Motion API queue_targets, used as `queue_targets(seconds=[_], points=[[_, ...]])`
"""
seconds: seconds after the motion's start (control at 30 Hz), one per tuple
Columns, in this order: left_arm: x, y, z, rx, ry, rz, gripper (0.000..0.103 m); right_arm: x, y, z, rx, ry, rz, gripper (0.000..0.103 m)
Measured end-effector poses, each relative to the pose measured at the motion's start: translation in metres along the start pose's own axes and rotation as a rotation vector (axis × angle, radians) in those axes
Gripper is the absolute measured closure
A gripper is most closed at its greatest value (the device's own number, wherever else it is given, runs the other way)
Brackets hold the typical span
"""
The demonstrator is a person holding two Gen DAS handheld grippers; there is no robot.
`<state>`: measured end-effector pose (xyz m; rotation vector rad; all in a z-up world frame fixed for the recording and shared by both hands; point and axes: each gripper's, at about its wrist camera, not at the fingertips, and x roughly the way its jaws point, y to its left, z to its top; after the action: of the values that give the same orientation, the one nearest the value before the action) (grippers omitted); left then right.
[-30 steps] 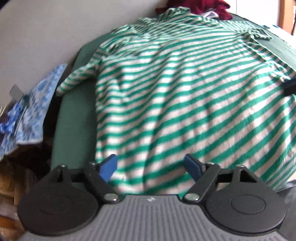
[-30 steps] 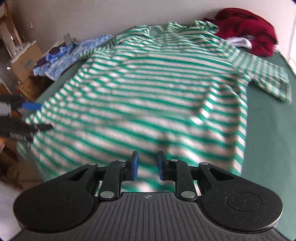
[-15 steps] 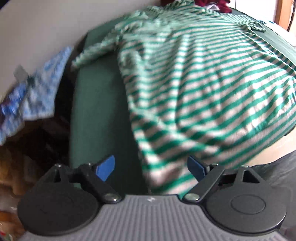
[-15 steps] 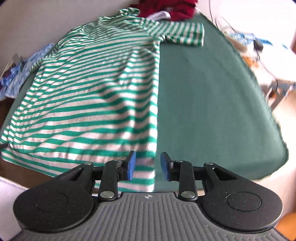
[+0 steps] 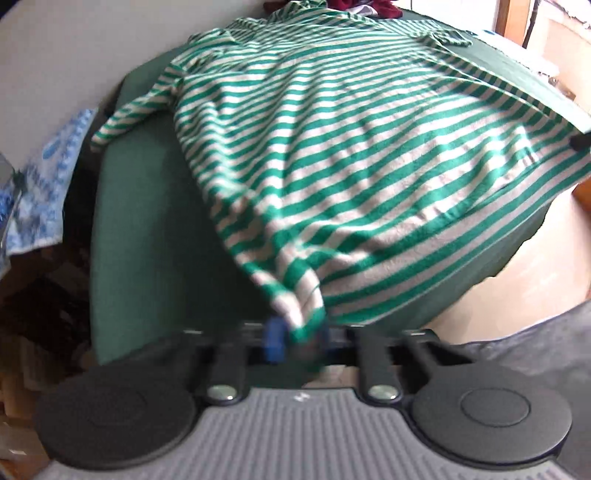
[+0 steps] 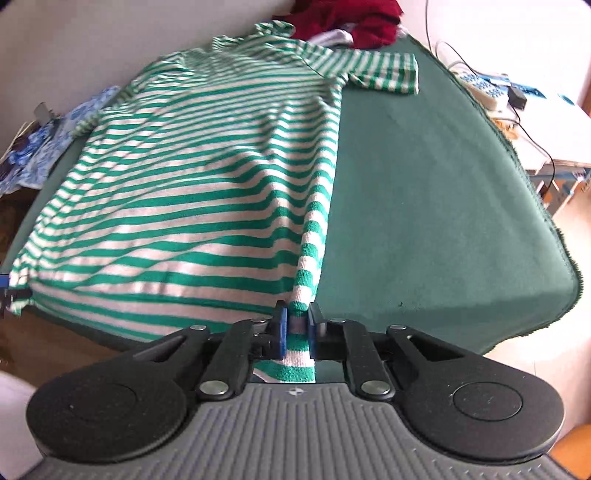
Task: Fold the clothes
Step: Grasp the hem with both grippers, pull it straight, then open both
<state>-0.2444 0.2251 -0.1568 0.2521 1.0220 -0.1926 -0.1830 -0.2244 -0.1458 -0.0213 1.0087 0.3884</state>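
A green-and-white striped shirt (image 5: 332, 166) lies spread flat on a dark green table cover (image 5: 147, 240), collar at the far end. My left gripper (image 5: 299, 339) is at the near left hem corner. Its jaws are closing, and its blurred blue pads pinch the fabric. In the right wrist view the same shirt (image 6: 207, 177) fills the left half. My right gripper (image 6: 296, 330) is at the near right hem corner, jaws closing, with the striped edge clamped between the pads. The left gripper's tip shows at the far left edge of that view.
A pile of dark red clothes (image 6: 347, 18) lies beyond the collar. A blue patterned cloth (image 6: 55, 136) hangs off the left side. A power strip with cables (image 6: 487, 88) sits on a white surface to the right. Bare green cover (image 6: 424, 203) stretches right of the shirt.
Both grippers slid outward along the hem to its two corners. The left jaws went from wide open to closed on the fabric. The right jaws closed on the hem edge.
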Motion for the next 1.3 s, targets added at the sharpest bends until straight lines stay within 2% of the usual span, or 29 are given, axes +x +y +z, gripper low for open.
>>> queue_targets(seconds=[0.13, 0.23, 0.4, 0.6, 0.73, 0.8, 0.9, 0.97, 1.0, 1.03, 1.1, 1.2, 1.23, 1.3], points=[[-0.012, 0.020, -0.011, -0.086, -0.008, -0.046, 0.092, -0.010, -0.004, -0.003, 0.027, -0.003, 0.005, 0.093], [-0.004, 0.032, -0.018, -0.125, 0.020, -0.045, 0.092, -0.003, -0.003, -0.003, 0.024, 0.009, -0.012, 0.093], [0.003, 0.021, -0.021, -0.078, 0.034, -0.042, 0.093, 0.006, -0.001, -0.009, -0.011, 0.048, -0.038, 0.093], [-0.012, 0.023, -0.016, -0.109, 0.004, -0.057, 0.093, 0.002, -0.007, -0.003, -0.008, 0.055, -0.060, 0.094], [0.002, 0.039, -0.031, -0.098, 0.096, -0.021, 0.083, 0.012, -0.009, -0.001, -0.010, 0.112, -0.079, 0.091], [-0.006, 0.047, -0.038, -0.060, 0.127, -0.001, 0.082, 0.003, -0.007, 0.009, -0.008, 0.098, -0.081, 0.086], [-0.034, 0.054, -0.035, 0.004, 0.095, 0.036, 0.073, -0.019, -0.004, 0.028, -0.004, 0.040, -0.068, 0.083], [-0.041, 0.053, -0.015, 0.024, 0.003, 0.052, 0.071, -0.019, 0.009, 0.045, -0.022, -0.020, -0.028, 0.082], [-0.042, 0.051, -0.003, 0.034, -0.042, 0.053, 0.061, -0.015, 0.018, 0.054, -0.036, -0.055, 0.000, 0.082], [-0.036, 0.045, 0.013, 0.043, -0.086, 0.040, 0.042, -0.007, 0.027, 0.064, -0.051, -0.077, 0.028, 0.083], [-0.015, 0.032, 0.039, 0.059, -0.138, 0.045, 0.018, 0.025, 0.044, 0.080, -0.091, -0.069, 0.046, 0.083], [0.022, 0.015, 0.073, 0.077, -0.170, 0.076, 0.026, 0.064, 0.058, 0.094, -0.107, -0.084, 0.024, 0.083], [0.035, 0.014, 0.078, 0.071, -0.134, 0.068, 0.035, 0.074, 0.058, 0.097, -0.087, -0.085, 0.022, 0.083], [0.050, 0.016, 0.080, 0.059, -0.088, 0.050, 0.045, 0.082, 0.050, 0.099, -0.032, -0.082, 0.022, 0.083]])
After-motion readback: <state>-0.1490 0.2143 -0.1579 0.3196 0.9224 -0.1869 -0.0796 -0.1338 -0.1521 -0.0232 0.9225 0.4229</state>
